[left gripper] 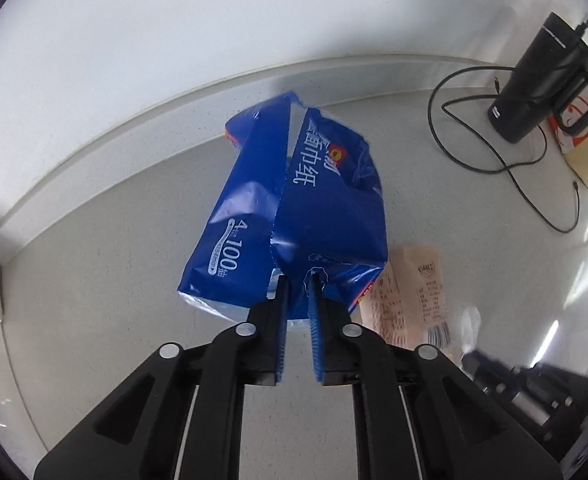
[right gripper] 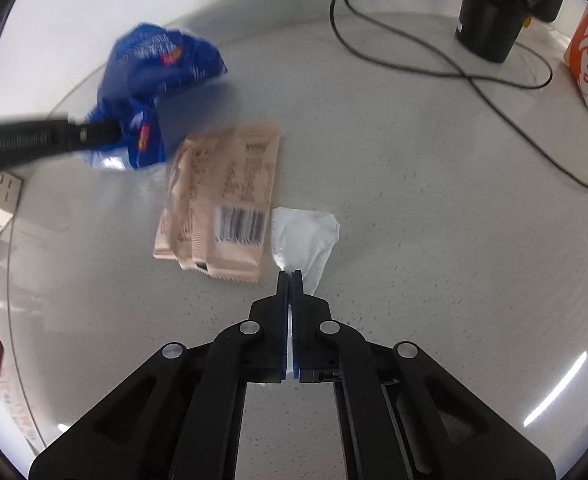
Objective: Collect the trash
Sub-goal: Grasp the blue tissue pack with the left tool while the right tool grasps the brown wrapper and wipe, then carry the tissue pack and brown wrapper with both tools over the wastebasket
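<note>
Blue wrapper [left gripper: 294, 208] in left claw [left gripper: 298, 280]

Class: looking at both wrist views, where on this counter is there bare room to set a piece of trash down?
Bare counter lies right of the clear wrapper, below the black cable. Another patch lies left of the blue tissue pack. Crowded: around the tan wrapper.

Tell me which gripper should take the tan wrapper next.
Neither is free: left gripper pinches the blue tissue pack, right gripper the clear film. Right sits nearer the tan wrapper.
</note>
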Tool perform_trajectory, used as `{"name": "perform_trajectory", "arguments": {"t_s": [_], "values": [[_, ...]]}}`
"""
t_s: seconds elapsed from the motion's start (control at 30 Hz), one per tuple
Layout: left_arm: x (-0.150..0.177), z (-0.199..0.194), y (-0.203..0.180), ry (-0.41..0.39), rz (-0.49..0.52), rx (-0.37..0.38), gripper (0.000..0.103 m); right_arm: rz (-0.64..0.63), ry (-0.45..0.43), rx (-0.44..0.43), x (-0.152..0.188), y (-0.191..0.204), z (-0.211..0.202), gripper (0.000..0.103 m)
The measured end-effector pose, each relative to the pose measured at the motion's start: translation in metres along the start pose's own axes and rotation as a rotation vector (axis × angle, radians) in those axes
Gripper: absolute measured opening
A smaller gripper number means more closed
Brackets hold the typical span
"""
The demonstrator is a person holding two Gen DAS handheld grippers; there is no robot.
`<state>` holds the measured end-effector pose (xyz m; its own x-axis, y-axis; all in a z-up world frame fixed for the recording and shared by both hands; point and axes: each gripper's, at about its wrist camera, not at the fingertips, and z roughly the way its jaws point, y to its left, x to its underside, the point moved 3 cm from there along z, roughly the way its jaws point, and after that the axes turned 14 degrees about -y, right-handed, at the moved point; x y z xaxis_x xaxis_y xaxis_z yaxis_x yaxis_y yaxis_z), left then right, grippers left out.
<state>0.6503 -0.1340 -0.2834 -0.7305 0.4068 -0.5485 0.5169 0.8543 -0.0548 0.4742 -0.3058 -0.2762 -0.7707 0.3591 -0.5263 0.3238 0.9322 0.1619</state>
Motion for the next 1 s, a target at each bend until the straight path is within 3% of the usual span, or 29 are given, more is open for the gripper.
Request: {"name": "perform_trajectory", "arguments": {"t_s": [0.17, 0.37, 0.4, 0.43, 0.5, 0.63, 0.8, 0.97, 1.0], "values": [[0.008, -0.014, 0.004, -0.024, -0.004, 0.014, 0.000, 0.003, -0.067, -0.050, -0.021, 0.010, -0.017, 0.002], [0.020, -0.036, 0.013, -0.057, -0.038, 0.016, 0.000, -0.011, -0.035, -0.044, -0.035, 0.029, 0.006, 0.003], [0.024, -0.038, 0.016, -0.058, -0.043, 0.015, 0.000, -0.010, -0.023, -0.037, -0.035, 0.029, 0.011, 0.007], [0.029, -0.042, 0.019, -0.059, -0.047, 0.009, 0.000, -0.008, -0.011, -0.030, -0.037, 0.030, 0.017, 0.026], [0.039, -0.047, 0.024, -0.056, -0.056, 0.000, 0.000, 0.013, -0.015, -0.032, -0.038, 0.031, 0.021, 0.054], [0.057, -0.055, 0.038, -0.043, -0.079, -0.013, 0.000, -0.015, -0.007, -0.016, -0.036, 0.039, 0.025, 0.060], [0.073, -0.064, 0.043, -0.034, -0.101, -0.011, 0.000, -0.131, -0.020, 0.061, -0.035, 0.061, 0.030, 0.060], [0.086, -0.073, 0.040, -0.032, -0.109, -0.015, 0.000, -0.159, -0.029, 0.041, -0.037, 0.067, 0.022, 0.042], [0.088, -0.075, 0.041, -0.033, -0.114, -0.016, 0.000, -0.156, -0.026, 0.036, -0.036, 0.065, 0.020, 0.032]]}}
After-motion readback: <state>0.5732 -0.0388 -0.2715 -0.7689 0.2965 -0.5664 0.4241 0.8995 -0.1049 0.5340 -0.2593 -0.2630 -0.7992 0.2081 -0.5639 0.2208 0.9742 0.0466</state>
